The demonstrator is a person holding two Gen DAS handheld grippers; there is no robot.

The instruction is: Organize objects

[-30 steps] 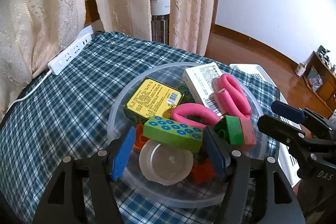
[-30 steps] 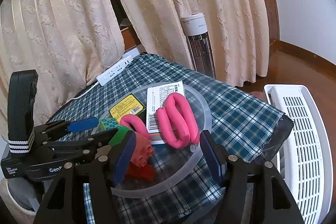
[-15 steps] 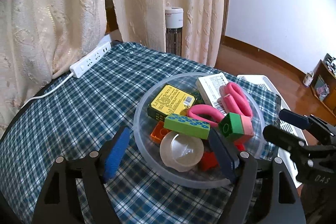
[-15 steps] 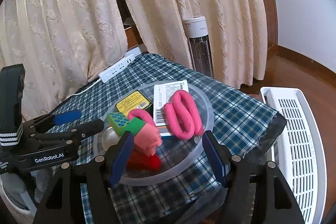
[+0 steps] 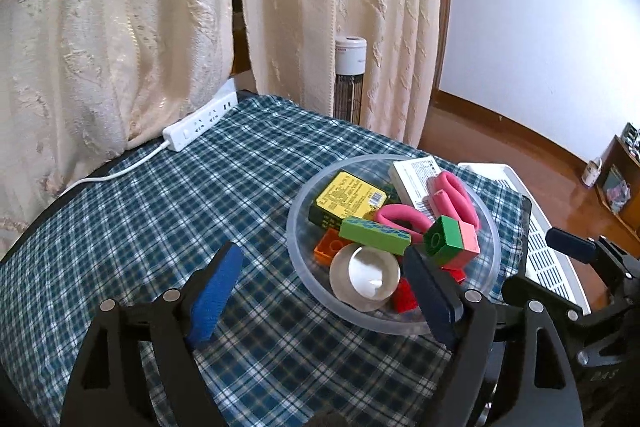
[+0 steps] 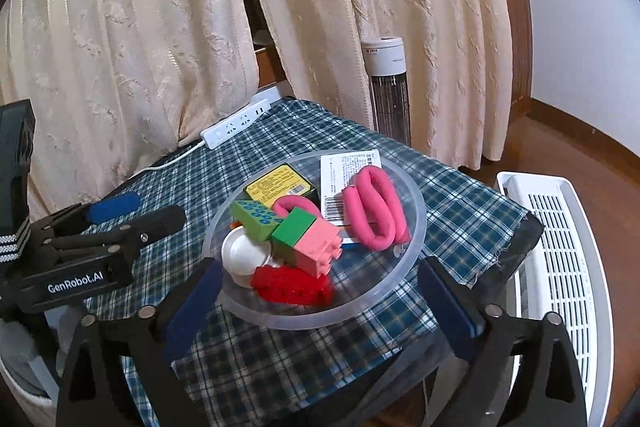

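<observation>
A clear plastic bowl (image 5: 294, 211) (image 6: 416, 203) stands on the plaid-covered table. It holds a yellow box (image 5: 346, 195), a white barcoded box (image 6: 344, 171), pink foam loops (image 6: 376, 207), a green brick with blue dots (image 5: 374, 233), a green-and-pink block (image 6: 308, 239), a small pale cup (image 5: 366, 275) and red and orange bricks. My left gripper (image 5: 322, 253) hovers at the bowl's near left side, jaws opening, nothing pressed between the pads. My right gripper (image 6: 320, 269) faces the bowl's near rim, jaws opening wide, pads clear of the rim.
A white power strip (image 5: 200, 125) with its cable lies at the table's back left by cream curtains. A tower heater (image 5: 350, 79) stands behind the table. A white slatted rack (image 6: 560, 267) sits just past the table's right edge.
Both grippers have spread their jaws wider and drawn back and up from the bowl, which now looks smaller and farther off. The bowl and its contents stay on the table.
</observation>
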